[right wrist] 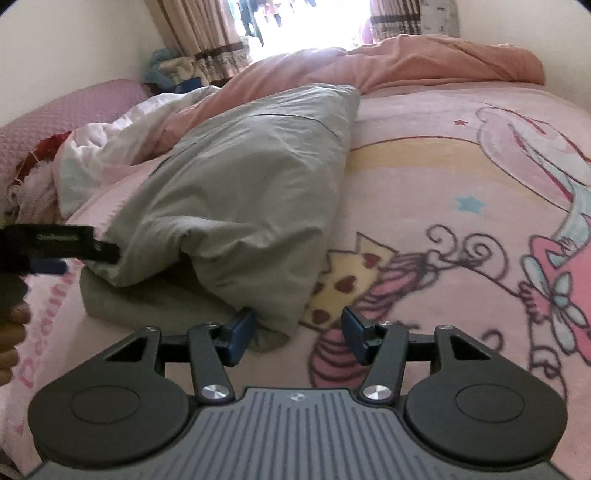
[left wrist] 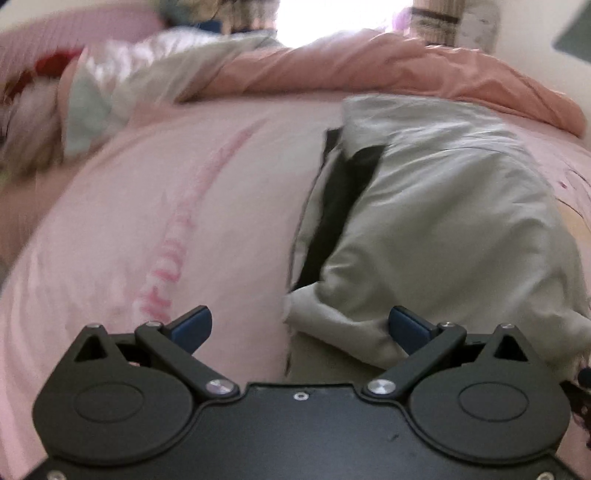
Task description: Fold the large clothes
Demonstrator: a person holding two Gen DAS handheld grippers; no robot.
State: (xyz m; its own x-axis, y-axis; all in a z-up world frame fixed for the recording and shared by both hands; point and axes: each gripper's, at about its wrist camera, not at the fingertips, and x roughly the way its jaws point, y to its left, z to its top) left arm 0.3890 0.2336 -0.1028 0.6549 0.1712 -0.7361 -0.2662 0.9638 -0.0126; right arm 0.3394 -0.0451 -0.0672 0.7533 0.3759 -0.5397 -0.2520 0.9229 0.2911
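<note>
A large pale grey cotton garment lies bunched on a pink cartoon-print bed blanket, partly folded over itself, near the bed's left side. The right claw gapes wide beside its near corner, holding nothing. The left claw is spread wide too, empty, apparently ready to pinch the hem. No containers are visible

A home bedroom. A bed with a pink cartoon-print blanket fills the view, a rumpled salmon duvet at its far side. Patterned curtains frame a bright window.
</note>
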